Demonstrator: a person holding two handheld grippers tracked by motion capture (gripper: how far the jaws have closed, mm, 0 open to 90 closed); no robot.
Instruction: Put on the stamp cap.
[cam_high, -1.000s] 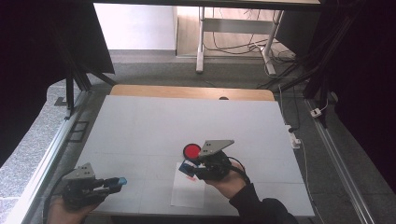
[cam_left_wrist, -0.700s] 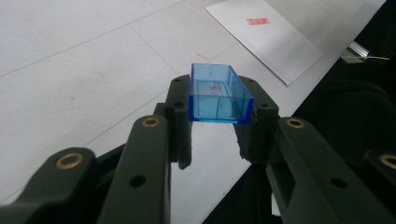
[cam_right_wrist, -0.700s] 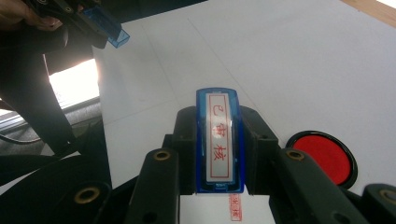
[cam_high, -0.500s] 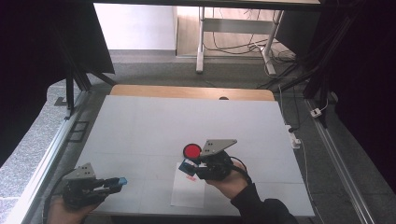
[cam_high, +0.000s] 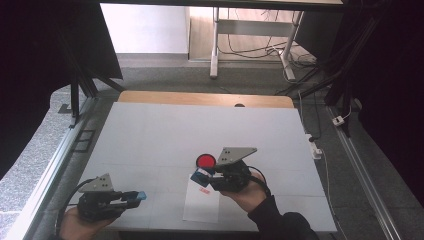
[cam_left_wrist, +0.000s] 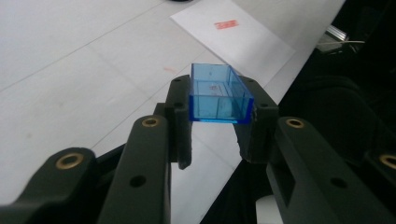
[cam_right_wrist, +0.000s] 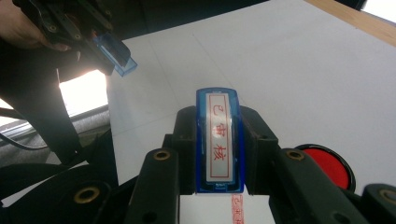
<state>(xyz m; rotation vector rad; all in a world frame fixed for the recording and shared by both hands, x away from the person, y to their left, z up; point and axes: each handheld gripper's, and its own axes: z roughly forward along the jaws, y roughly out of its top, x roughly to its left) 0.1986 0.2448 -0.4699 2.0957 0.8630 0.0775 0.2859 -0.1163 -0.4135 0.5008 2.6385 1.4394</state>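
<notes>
showing 1 stamp (cam_right_wrist: 218, 140), 1 cap (cam_left_wrist: 217, 94), 1 ink pad (cam_high: 205, 161)

A white table top (cam_high: 165, 135) with faint grid lines carries the things; a strip of bare wood (cam_high: 205, 98) runs along its far edge. A white sheet of paper (cam_high: 200, 207) lies flat on it, right under the right gripper (cam_high: 200, 176), with a small red stamp print (cam_high: 204, 190) just below the gripper's tips. A round red ink pad (cam_high: 205, 161) sits on the top just beyond that gripper, beside its tips.
</notes>
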